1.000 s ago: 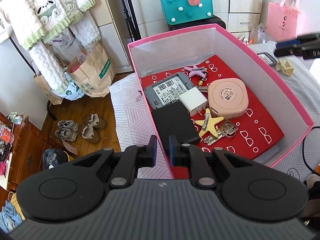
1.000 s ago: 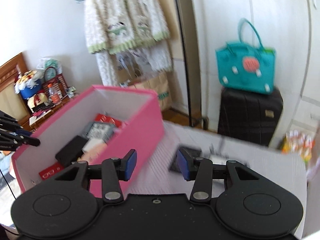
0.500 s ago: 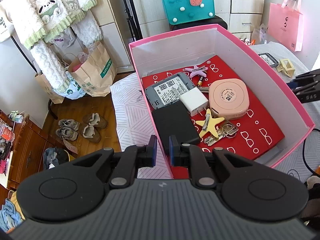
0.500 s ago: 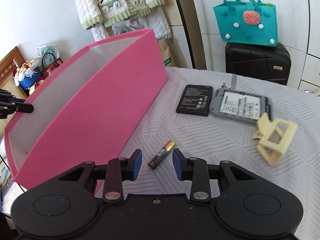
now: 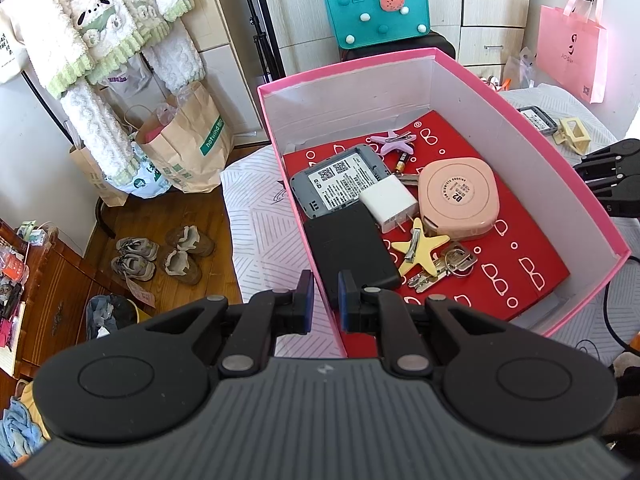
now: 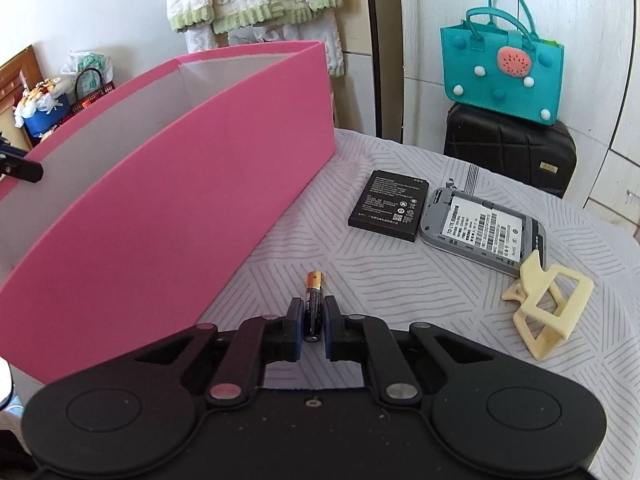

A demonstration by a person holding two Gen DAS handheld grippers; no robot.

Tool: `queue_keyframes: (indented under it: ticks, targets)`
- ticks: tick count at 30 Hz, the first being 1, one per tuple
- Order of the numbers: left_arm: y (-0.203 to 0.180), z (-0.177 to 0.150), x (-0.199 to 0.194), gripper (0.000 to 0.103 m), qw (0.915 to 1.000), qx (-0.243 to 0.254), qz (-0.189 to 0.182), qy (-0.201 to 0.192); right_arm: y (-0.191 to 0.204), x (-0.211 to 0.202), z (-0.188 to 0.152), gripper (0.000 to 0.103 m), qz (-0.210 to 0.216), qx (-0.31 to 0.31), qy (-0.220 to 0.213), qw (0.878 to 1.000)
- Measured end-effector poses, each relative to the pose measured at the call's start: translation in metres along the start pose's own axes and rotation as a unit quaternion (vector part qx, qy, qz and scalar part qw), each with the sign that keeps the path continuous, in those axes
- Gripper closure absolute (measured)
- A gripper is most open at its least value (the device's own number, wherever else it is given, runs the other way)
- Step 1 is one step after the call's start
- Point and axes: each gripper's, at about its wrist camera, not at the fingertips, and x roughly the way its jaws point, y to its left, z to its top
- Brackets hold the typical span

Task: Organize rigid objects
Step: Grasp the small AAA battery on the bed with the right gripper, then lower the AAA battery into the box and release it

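Note:
A pink box (image 5: 532,136) with a red liner holds a grey router, a black pack (image 5: 350,252), a white charger, a pink round case (image 5: 460,198), star clips and keys. My left gripper (image 5: 323,300) is shut on the box's near left wall. In the right wrist view the box (image 6: 192,208) stands at left. A small battery (image 6: 313,304) lies on the cloth between my right gripper's (image 6: 312,330) narrowed fingers, which close around it. A black flat battery (image 6: 388,205), a grey router (image 6: 484,230) and a cream hair clip (image 6: 544,308) lie to the right.
The table has a grey striped cloth (image 6: 400,280). A black suitcase (image 6: 508,152) with a teal bag (image 6: 504,76) stands behind it. Paper bags (image 5: 188,144) and shoes (image 5: 160,256) are on the wooden floor at left. A pink bag (image 5: 568,60) hangs at right.
My right gripper came down to the cloth beside the box and narrowed its fingers around the small battery. My left gripper kept its hold on the box wall.

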Motion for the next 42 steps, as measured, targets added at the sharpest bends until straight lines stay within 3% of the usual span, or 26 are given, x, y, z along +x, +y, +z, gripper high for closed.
queue_keyframes:
  ticks: [4, 9, 16, 19, 23, 28, 33, 38, 42]
  targets:
    - [0.0, 0.001, 0.0, 0.091, 1.0, 0.0, -0.001, 0.0, 0.008, -0.001, -0.001, 0.092, -0.015, -0.022, -0.002, 1.0]
    - [-0.001, 0.001, 0.0, 0.091, 1.0, 0.0, -0.001, -0.001, 0.002, -0.011, 0.003, 0.092, -0.015, 0.003, -0.008, 1.0]
    - [-0.001, 0.002, 0.001, 0.091, 1.0, -0.001, -0.003, -0.002, 0.008, -0.054, 0.03, 0.092, -0.017, -0.006, -0.071, 0.997]
    - [0.0, -0.001, 0.002, 0.091, 1.0, -0.002, -0.004, -0.003, 0.018, -0.072, 0.05, 0.092, -0.001, -0.023, -0.1, 0.995]
    - [-0.002, 0.0, 0.003, 0.091, 1.0, -0.001, -0.006, -0.002, 0.036, -0.083, 0.08, 0.092, 0.054, -0.049, -0.109, 0.991]
    - [-0.002, -0.001, 0.004, 0.091, 1.0, -0.002, -0.005, -0.004, 0.064, -0.055, 0.133, 0.092, 0.145, -0.06, -0.059, 0.986]
    - [-0.001, 0.002, 0.006, 0.094, 1.0, -0.006, 0.001, -0.006, 0.098, 0.011, 0.184, 0.092, 0.194, -0.028, 0.043, 0.98]
    - [0.001, 0.002, 0.0, 0.095, 0.9999, 0.006, 0.005, -0.012, 0.131, 0.07, 0.193, 0.092, 0.145, -0.066, 0.102, 0.982]
    - [0.0, 0.001, -0.001, 0.095, 0.9993, 0.031, 0.017, -0.014, 0.138, 0.093, 0.187, 0.091, 0.097, -0.098, 0.116, 0.984]
